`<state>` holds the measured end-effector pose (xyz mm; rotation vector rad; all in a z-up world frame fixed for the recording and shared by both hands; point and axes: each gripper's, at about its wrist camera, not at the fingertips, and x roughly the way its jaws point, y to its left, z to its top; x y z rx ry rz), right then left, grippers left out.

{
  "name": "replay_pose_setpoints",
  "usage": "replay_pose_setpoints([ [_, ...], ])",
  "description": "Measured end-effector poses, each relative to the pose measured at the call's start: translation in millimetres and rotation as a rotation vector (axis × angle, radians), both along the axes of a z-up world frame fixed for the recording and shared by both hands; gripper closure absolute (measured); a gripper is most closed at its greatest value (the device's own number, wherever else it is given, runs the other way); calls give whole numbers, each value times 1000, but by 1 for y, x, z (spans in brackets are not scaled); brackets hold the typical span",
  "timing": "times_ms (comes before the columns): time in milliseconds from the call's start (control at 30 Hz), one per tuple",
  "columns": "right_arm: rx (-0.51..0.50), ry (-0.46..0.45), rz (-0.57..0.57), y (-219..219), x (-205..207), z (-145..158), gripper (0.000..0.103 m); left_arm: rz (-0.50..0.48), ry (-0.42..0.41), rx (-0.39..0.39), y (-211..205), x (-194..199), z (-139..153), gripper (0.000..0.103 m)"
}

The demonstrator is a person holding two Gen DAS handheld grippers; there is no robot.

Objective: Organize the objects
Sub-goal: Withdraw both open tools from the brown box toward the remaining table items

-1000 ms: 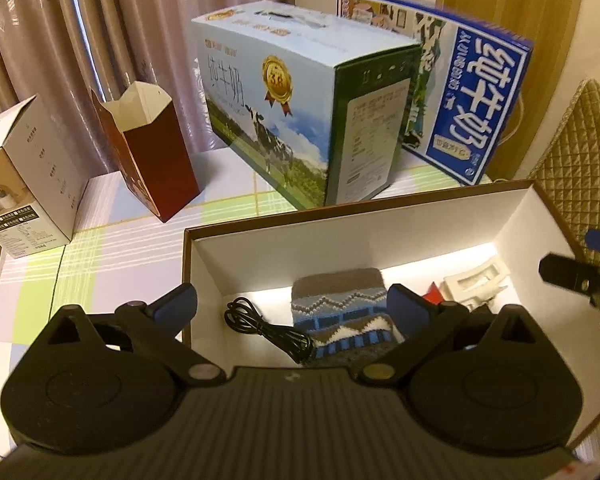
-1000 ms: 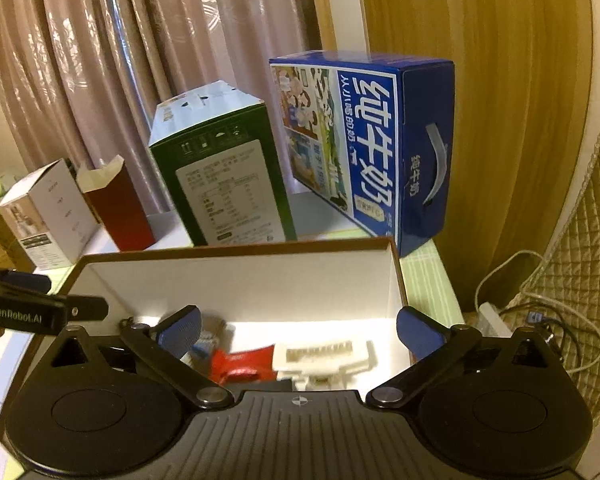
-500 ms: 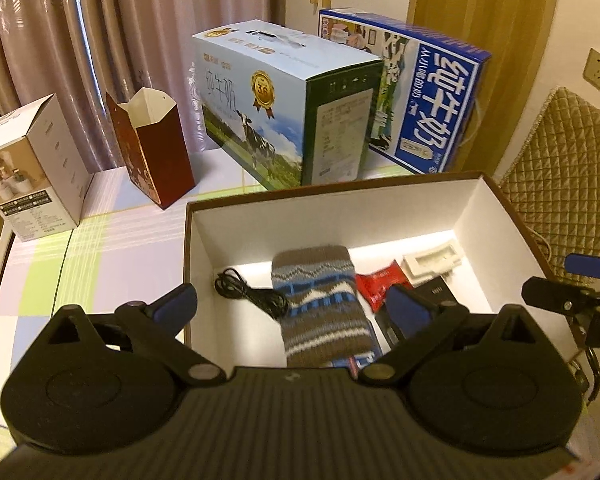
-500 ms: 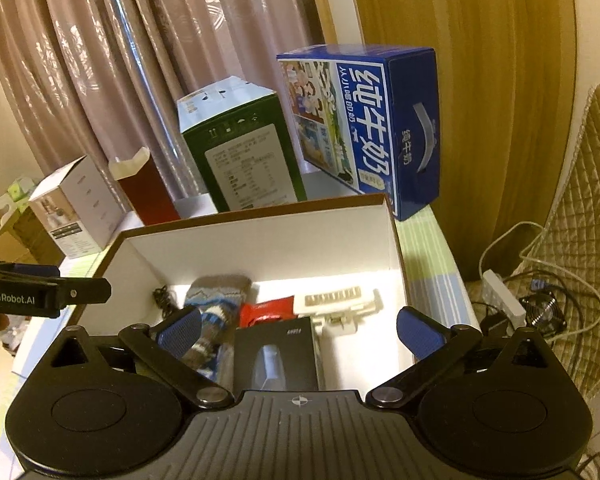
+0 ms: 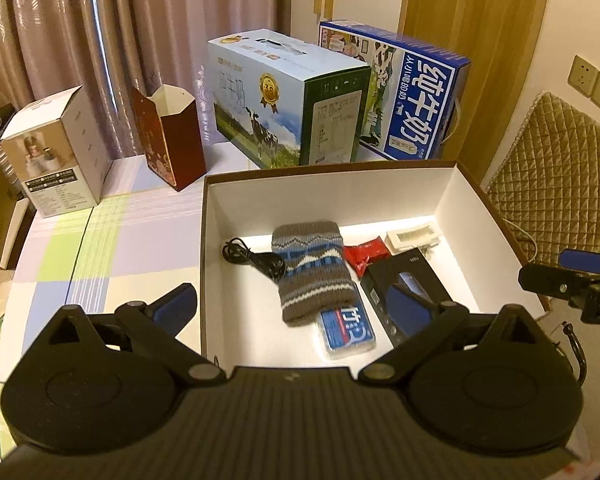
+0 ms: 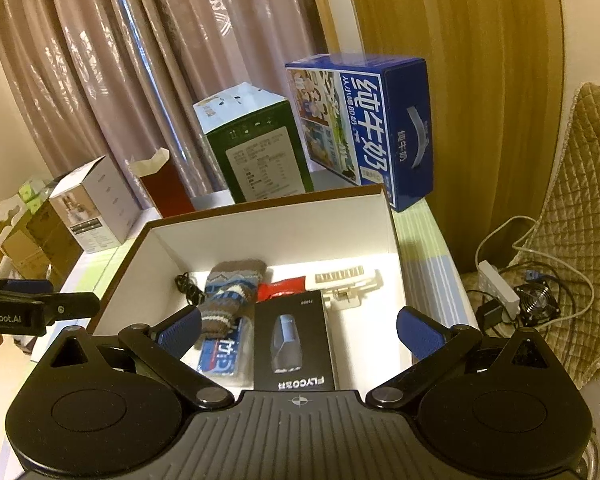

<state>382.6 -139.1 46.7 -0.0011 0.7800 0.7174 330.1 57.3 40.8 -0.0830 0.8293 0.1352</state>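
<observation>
An open brown box [image 5: 324, 192] [image 6: 260, 236] with white inside walls sits on the table. Inside lie a coiled black cable [image 5: 256, 258] [image 6: 188, 286], a knitted grey-blue pouch [image 5: 312, 270] [image 6: 230, 294], a blue tissue pack [image 5: 346, 332] [image 6: 220, 354], a red packet [image 5: 366, 254] [image 6: 278, 286], a black shaver box [image 5: 404, 280] [image 6: 294, 340] and a white plastic piece [image 5: 412, 236] [image 6: 346, 284]. My left gripper [image 5: 296, 304] hangs open above the box's near left part. My right gripper [image 6: 298, 330] is open over the box's near edge, empty.
Behind the box stand a green-and-blue milk carton [image 5: 288, 104] [image 6: 256, 148] and a blue milk carton [image 5: 408, 96] [image 6: 364, 128]. A dark red open carton [image 5: 168, 136] and a white product box [image 5: 56, 152] stand at the left. A quilted chair [image 5: 556, 184] and floor cables [image 6: 520, 292] are on the right.
Both grippers have risen and pulled back from the box, so more of its inside shows, including the shaver box and tissue pack. Both stay open and empty.
</observation>
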Motion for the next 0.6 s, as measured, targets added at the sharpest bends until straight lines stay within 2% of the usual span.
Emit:
replay_pose_setpoints([
  [300, 13, -2, -4, -15, -25, 5, 2, 23, -26, -2, -3, -40, 9, 3],
  [600, 7, -2, -5, -30, -49, 5, 2, 95, -31, -15, 4, -76, 11, 3],
])
